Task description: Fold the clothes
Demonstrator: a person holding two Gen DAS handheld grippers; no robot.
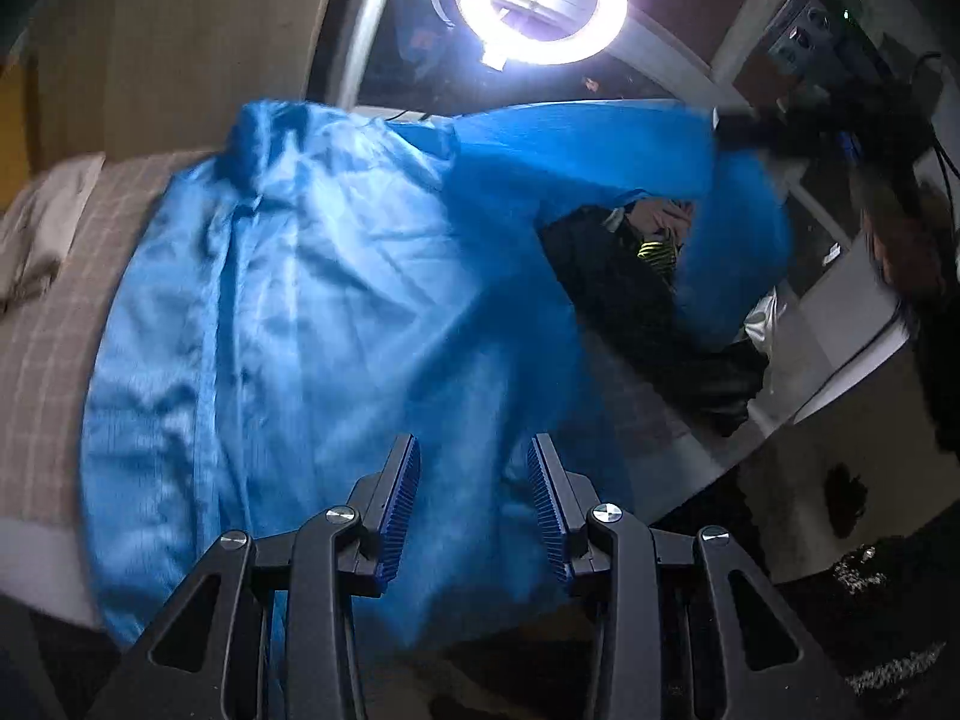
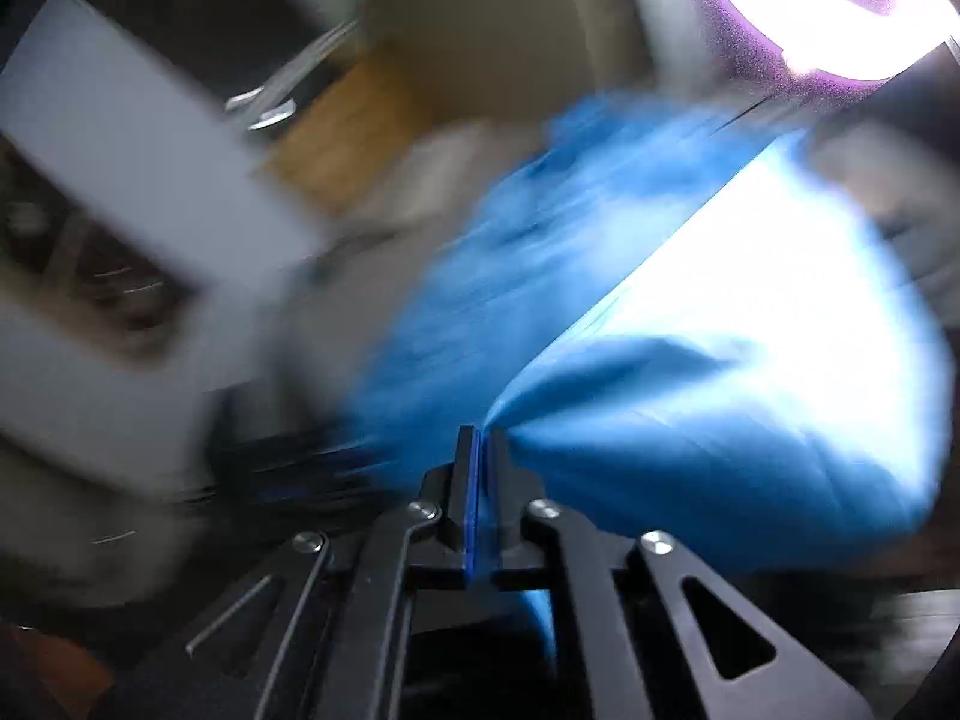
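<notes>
A shiny blue garment (image 1: 288, 324) lies spread over the bed and hangs over its near edge. My left gripper (image 1: 471, 468) hovers over the garment's near part. Its jaws stand apart and the cloth shows below the gap, with neither pad pressing on it. One sleeve (image 1: 588, 144) is lifted off the bed and stretched to the upper right, where it ends at a dark blurred shape. In the right wrist view my right gripper (image 2: 483, 441) is shut on an edge of the blue garment (image 2: 690, 420), which fans out taut to the right. That view is heavily blurred.
The bed has a beige plaid cover (image 1: 54, 336), with a pale crumpled cloth (image 1: 36, 240) at its left. A heap of dark clothes (image 1: 636, 306) lies to the right of the garment. A bright ring light (image 1: 540, 0) stands behind, and a pale cabinet (image 1: 852, 330) at the right.
</notes>
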